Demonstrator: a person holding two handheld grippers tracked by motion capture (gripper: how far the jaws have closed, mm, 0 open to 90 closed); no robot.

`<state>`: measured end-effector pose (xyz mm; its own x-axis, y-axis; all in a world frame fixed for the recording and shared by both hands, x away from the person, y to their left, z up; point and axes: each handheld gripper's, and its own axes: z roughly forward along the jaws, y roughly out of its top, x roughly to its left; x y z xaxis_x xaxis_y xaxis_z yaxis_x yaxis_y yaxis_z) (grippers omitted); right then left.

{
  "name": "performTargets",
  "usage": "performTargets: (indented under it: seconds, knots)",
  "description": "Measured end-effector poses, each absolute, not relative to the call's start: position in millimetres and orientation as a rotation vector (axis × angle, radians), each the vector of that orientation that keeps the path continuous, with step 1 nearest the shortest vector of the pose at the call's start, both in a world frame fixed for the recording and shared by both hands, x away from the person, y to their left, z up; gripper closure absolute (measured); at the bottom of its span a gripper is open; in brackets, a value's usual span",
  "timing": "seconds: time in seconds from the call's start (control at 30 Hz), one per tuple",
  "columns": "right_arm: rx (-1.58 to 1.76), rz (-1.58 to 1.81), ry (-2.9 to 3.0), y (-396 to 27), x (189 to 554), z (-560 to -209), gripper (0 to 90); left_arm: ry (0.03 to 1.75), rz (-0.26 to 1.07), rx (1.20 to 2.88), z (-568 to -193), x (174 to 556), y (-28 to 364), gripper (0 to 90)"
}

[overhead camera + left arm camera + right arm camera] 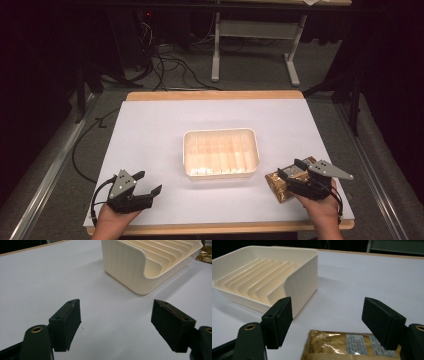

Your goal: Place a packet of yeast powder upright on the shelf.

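A cream plastic tray [221,134] with upright divider ribs sits in the middle of the white table top; its corner wall [125,267] faces my left gripper and its side wall [302,277] faces my right one. A gold foil packet [280,187] with a grey label lies at the right front, and its near end [332,345] lies flat below my right jaws. My right gripper [293,168] hovers open just over the packet, jaws either side, not touching it. My left gripper [148,182] is open over bare table at the left front, holding nothing.
The white sheet [150,125] covers a wooden table whose edge [215,95] shows at the back. Beyond it, on the dark floor, lie cables [170,65] and the legs of a white stand [216,55]. Bare sheet [50,277] lies left of the tray.
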<state>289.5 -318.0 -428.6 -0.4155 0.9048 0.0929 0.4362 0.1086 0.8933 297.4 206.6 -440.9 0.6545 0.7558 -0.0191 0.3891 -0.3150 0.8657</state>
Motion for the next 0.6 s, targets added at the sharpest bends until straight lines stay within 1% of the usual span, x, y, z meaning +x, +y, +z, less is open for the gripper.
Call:
performTargets:
  seconds: [0.33,0.43,0.57,0.6]
  knots:
    - [1.437,1.207,1.814,-359.0,289.0,-429.6,30.5,0.9,0.493,1.945,-442.0,298.0,205.3,24.3]
    - [1.472,1.203,1.792,-367.2,289.8,-431.1,30.4,0.902,0.496,1.944,-441.8,298.1,205.6,24.3]
    - [1.556,1.181,1.76,-382.6,290.9,-436.3,28.0,0.901,0.5,1.938,-441.0,297.4,206.3,24.4]
    - [1.594,1.174,1.743,-390.2,292.3,-439.1,25.8,0.904,0.495,1.937,-441.1,297.5,206.7,24.4]
